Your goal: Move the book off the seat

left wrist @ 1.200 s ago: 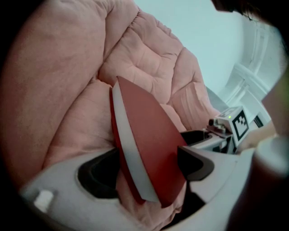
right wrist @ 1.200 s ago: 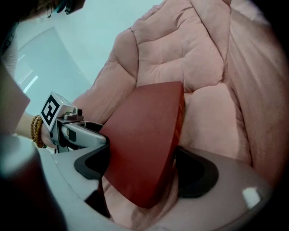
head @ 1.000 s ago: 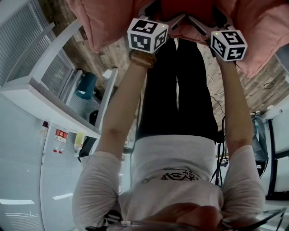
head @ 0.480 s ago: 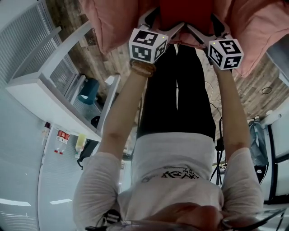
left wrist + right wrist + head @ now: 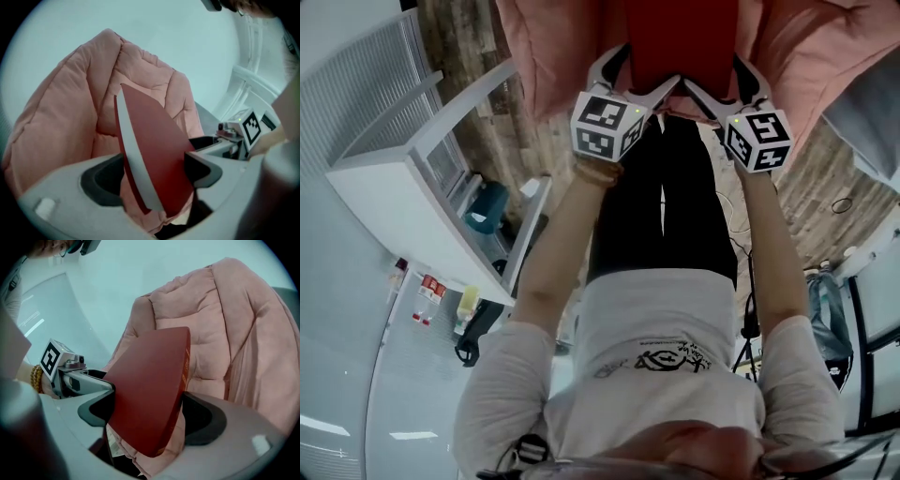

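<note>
I see a pink padded seat (image 5: pixel 825 56) on the wood-plank floor (image 5: pixel 820 178); the red book (image 5: pixel 680 42) sits against its cushions.

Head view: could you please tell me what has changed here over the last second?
The left gripper and right gripper, with the red book between them, have come lower in the picture, toward the person's torso, so more of its cover shows against the pink cushion. The white shelf shifted too, so the camera also moved. Unchanged: each gripper is clamped on one side of the book.
</note>
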`<state>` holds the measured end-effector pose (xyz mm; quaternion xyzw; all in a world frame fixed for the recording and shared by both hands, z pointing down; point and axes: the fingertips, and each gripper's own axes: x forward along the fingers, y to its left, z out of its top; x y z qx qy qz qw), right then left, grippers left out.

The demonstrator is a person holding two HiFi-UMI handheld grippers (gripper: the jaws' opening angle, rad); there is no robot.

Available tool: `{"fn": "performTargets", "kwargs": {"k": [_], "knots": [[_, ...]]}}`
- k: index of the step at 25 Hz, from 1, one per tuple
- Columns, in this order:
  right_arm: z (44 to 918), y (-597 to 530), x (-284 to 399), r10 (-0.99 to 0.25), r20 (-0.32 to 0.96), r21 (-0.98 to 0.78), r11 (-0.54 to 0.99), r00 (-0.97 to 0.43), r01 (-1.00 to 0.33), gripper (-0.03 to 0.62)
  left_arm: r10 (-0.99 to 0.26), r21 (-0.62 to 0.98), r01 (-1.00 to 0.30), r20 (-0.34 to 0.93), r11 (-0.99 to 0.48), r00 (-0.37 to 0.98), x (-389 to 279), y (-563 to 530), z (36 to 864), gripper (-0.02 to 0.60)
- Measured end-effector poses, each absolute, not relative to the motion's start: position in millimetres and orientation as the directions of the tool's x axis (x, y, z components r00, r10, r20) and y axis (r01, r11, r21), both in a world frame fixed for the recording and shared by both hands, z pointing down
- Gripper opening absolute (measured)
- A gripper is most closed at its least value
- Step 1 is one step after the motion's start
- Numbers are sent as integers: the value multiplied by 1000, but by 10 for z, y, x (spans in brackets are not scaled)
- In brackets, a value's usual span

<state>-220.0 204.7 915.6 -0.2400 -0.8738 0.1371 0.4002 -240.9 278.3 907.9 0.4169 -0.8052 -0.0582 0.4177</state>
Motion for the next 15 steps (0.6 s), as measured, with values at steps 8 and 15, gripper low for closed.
{"fn": "performTargets", "kwargs": {"k": [8, 15], "knots": [[8483, 1970, -2264, 509, 621, -398, 860, -596, 319, 456, -736, 431, -643, 592, 633, -329, -2476, 2708, 8421, 394], [7846, 1945, -2320, 502, 598, -380, 864, -625, 330, 453, -745, 430, -643, 563, 634, -358, -2530, 2682, 7803, 397]]}}
